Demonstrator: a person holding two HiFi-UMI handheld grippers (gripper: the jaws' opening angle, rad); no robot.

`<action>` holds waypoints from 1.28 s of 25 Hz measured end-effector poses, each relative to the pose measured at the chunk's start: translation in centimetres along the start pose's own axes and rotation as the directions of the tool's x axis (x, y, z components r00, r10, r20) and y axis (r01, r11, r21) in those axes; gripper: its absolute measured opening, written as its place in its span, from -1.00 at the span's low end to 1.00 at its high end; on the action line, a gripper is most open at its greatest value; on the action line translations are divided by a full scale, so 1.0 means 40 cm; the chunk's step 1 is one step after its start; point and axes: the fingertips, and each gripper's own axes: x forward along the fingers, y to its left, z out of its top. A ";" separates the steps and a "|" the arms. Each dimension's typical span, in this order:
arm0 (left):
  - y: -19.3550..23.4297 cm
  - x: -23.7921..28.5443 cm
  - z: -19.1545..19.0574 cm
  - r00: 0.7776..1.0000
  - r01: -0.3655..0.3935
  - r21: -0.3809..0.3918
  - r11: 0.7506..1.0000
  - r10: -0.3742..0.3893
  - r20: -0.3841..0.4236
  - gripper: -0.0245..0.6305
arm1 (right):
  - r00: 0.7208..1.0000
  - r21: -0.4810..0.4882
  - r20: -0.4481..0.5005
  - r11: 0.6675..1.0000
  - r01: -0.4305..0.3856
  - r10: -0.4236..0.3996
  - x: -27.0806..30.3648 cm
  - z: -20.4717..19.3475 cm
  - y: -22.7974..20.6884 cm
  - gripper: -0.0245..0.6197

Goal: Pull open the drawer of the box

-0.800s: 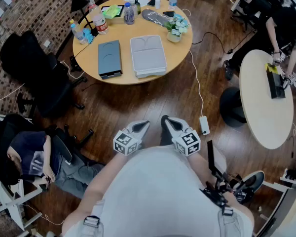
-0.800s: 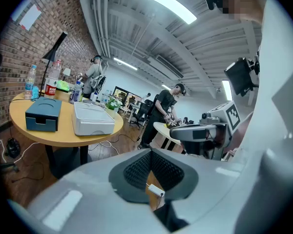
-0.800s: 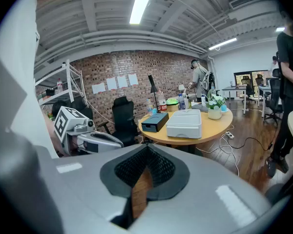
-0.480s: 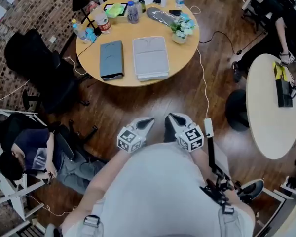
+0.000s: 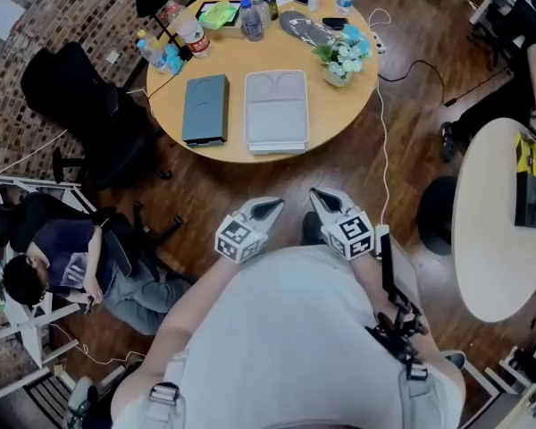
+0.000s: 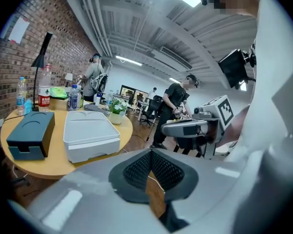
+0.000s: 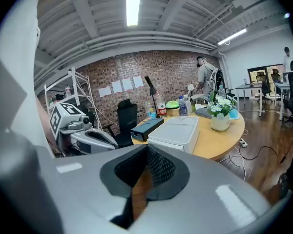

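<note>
Head view showed the left gripper (image 5: 270, 207) and right gripper (image 5: 322, 197) both shut and empty near the chest, well apart from the white box (image 5: 275, 105) on the table (image 5: 335, 105). Seemingly approach stage; the next move would need reaching its drawer front, jaws opened.

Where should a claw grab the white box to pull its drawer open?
Probably the low front panel of the white box, under its overhanging lid, on the short end facing the person. Come in level from the round table's near edge, since that end sits by it. No handle shows clearly.
</note>
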 end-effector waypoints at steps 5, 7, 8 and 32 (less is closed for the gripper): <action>0.034 0.064 0.019 0.998 -0.057 -0.134 0.989 0.062 0.033 -0.91 | 0.999 -0.016 -0.015 0.999 -0.052 0.052 0.004 0.026 -0.079 -0.90; 0.038 0.083 0.017 0.996 -0.083 -0.139 0.987 0.087 0.021 -0.91 | 0.997 -0.021 -0.022 0.997 -0.076 0.075 0.004 0.029 -0.103 -0.90; 0.040 0.092 0.020 0.995 -0.092 -0.139 0.986 0.096 0.020 -0.91 | 0.996 -0.024 -0.026 0.996 -0.088 0.087 0.006 0.030 -0.113 -0.90; 0.219 0.182 -0.035 0.959 -0.211 -0.488 0.847 0.277 0.066 -0.91 | 0.975 -0.101 -0.130 0.976 -0.194 0.180 0.082 0.079 -0.179 -0.90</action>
